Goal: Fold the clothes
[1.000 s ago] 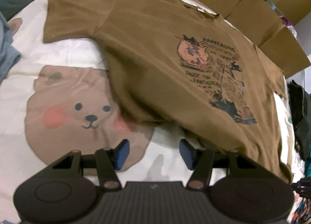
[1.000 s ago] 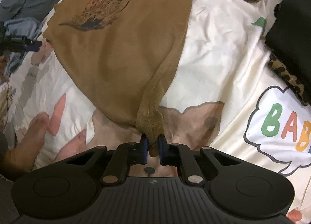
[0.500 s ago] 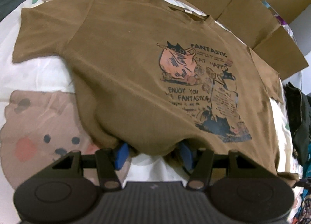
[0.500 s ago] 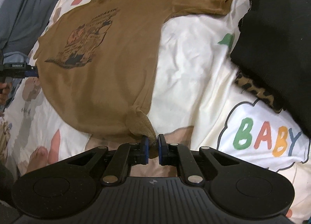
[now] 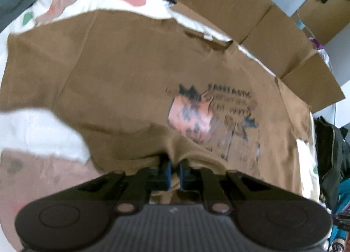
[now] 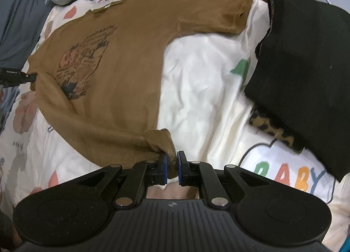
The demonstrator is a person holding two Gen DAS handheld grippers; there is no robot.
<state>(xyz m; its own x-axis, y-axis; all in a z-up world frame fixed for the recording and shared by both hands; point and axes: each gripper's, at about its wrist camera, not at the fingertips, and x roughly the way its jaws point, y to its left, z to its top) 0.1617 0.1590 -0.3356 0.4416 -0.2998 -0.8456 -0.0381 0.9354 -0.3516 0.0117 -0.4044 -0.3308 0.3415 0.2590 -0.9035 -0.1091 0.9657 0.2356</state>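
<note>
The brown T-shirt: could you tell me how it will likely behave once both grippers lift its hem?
The brown T-shirt looks floppy: it bunches at the right gripper and the left gripper. It will probably sag between them. Seemingly light, it may drag across the bedsheet.

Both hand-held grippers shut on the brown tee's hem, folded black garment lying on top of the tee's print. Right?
Not quite. The black garment lies on the sheet beside the brown tee, clear of its print, per the right wrist view. Left hand-held gripper and right hand-held gripper do pinch the hem.
</note>
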